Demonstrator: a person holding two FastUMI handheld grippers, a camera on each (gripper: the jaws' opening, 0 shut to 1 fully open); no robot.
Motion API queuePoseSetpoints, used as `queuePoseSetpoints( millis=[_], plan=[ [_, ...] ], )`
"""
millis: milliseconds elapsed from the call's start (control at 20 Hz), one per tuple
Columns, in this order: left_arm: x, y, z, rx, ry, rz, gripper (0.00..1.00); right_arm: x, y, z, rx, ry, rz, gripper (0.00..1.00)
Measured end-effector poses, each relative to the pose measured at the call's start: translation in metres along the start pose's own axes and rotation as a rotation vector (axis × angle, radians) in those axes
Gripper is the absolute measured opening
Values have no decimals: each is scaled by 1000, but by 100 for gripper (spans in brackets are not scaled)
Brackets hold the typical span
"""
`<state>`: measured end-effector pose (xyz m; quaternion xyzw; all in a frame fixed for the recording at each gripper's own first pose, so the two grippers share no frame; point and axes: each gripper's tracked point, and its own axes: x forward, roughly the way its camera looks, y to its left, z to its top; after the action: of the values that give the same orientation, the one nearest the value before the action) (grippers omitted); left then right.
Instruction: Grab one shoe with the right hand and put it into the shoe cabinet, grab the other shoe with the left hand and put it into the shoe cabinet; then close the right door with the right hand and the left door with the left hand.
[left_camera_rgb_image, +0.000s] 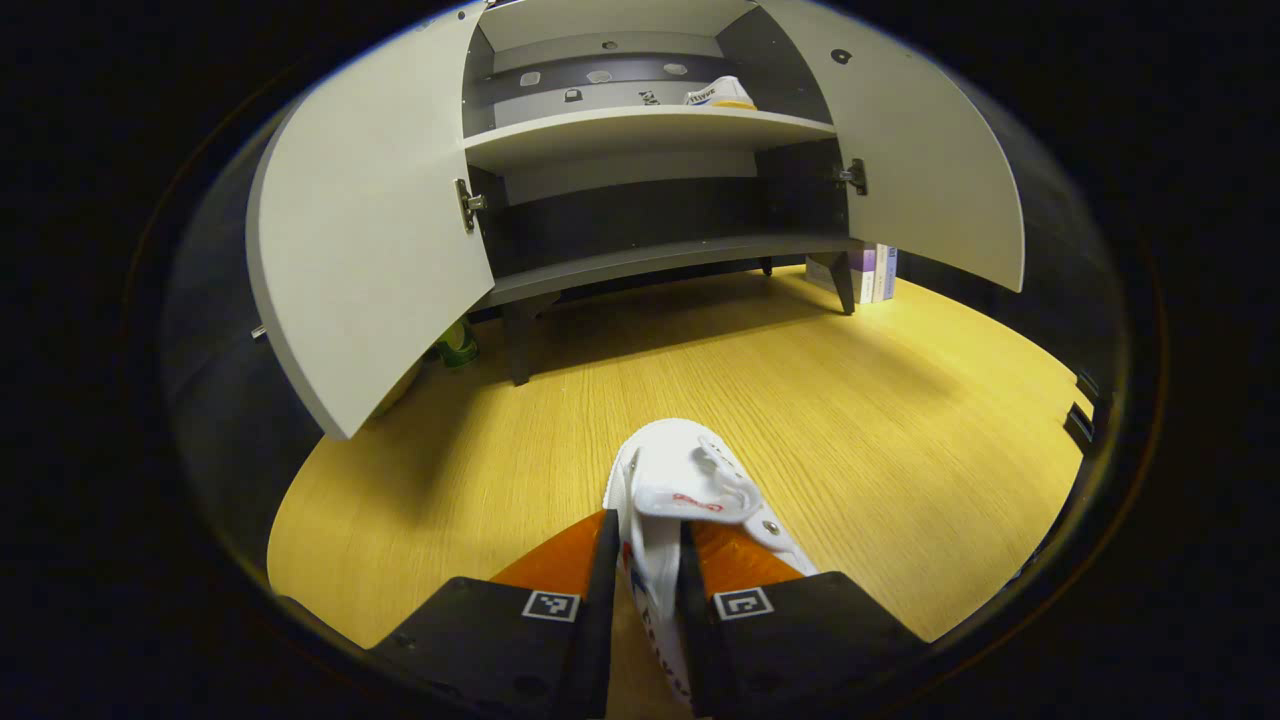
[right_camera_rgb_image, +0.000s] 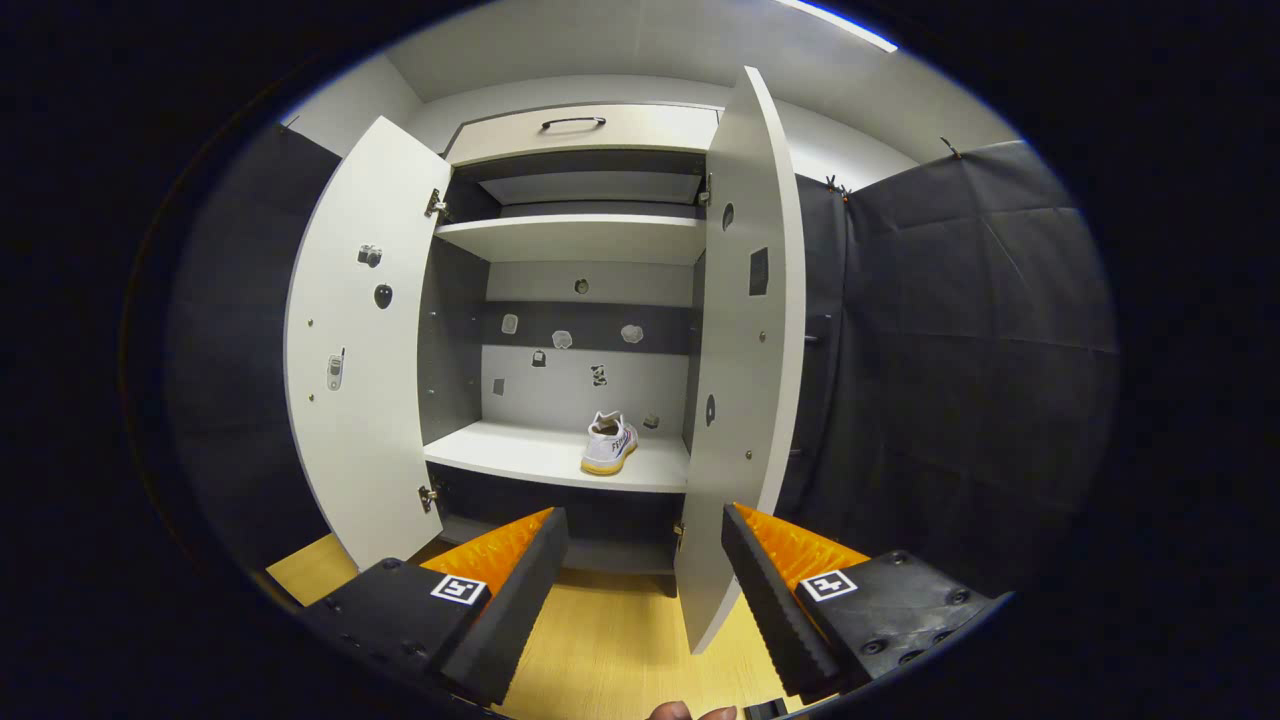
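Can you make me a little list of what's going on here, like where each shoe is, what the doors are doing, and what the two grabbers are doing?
shoe one: white shoe sits on the cabinet's middle shelf, toward the right side
shoe two: second white shoe is on the wooden floor, pinched between the fingers of the left gripper
left door: wide open
right door: wide open
right gripper: open, holding nothing, facing the cabinet
beside the cabinet: some books on the floor
what's left: put shoe two inside, close both doors
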<state>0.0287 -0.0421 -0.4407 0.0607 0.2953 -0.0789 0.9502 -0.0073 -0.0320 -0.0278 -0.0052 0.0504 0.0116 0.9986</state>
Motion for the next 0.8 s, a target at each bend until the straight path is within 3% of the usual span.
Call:
queuePoseSetpoints(
  millis=[150,300,500,650,800],
  plan=[
    [7,7,-1,-11,13,46,22,-3,-4,-8,-33,8,-17,98],
    [6,7,-3,-2,40,27,9,-2,5,-24,-15,56,-5,98],
    [-6,4,16,-31,74,-5,5,-1,13,-27,36,61,14,98],
    [-28,-1,58,-32,19,-16,5,-2,7,-23,48,42,14,98],
    [-49,-7,108,-100,-1,-44,5,-2,-2,-25,69,40,9,98]
  ],
)
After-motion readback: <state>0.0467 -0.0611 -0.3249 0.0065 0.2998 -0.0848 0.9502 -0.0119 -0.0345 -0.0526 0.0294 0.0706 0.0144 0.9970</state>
